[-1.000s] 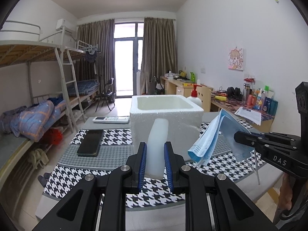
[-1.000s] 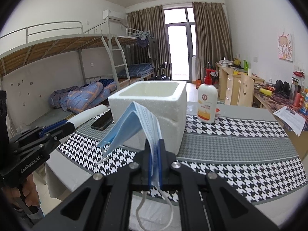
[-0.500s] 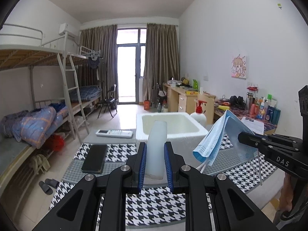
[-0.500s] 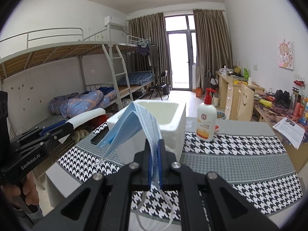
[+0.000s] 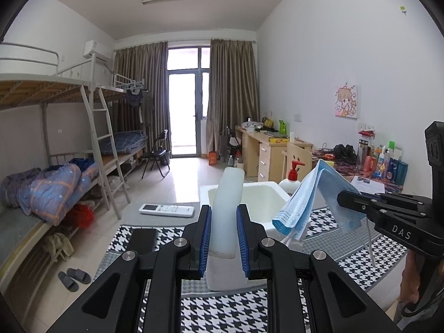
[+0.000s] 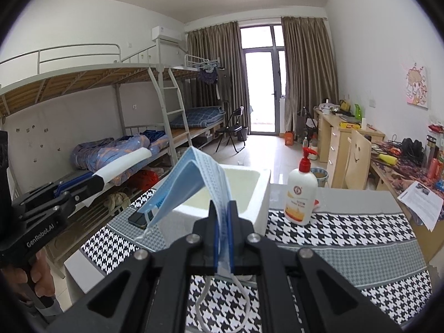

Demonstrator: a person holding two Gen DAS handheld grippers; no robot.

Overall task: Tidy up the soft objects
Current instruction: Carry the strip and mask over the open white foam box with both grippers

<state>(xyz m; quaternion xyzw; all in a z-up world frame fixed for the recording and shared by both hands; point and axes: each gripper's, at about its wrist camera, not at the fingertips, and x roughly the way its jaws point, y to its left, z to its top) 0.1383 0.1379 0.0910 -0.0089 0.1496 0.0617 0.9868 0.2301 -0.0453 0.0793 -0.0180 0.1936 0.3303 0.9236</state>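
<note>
Left gripper [image 5: 223, 242]: clamped on white foam strip [image 5: 226, 211], held upright above table. Right gripper [image 6: 222, 227]: pinching folded blue face mask [image 6: 194, 177], ear loop dangling below. Behind both: white foam box [image 6: 256, 194] on houndstooth cloth [image 6: 333, 233]. Beyond: lotion pump bottle [image 6: 301, 194], phone [image 5: 142, 240], remote [image 5: 166, 209].

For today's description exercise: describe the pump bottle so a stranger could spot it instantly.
Find the houndstooth table, then the white foam box on it. Just right of that box stands the pump bottle: white with a red pump top, the only upright bottle on the table.
</note>
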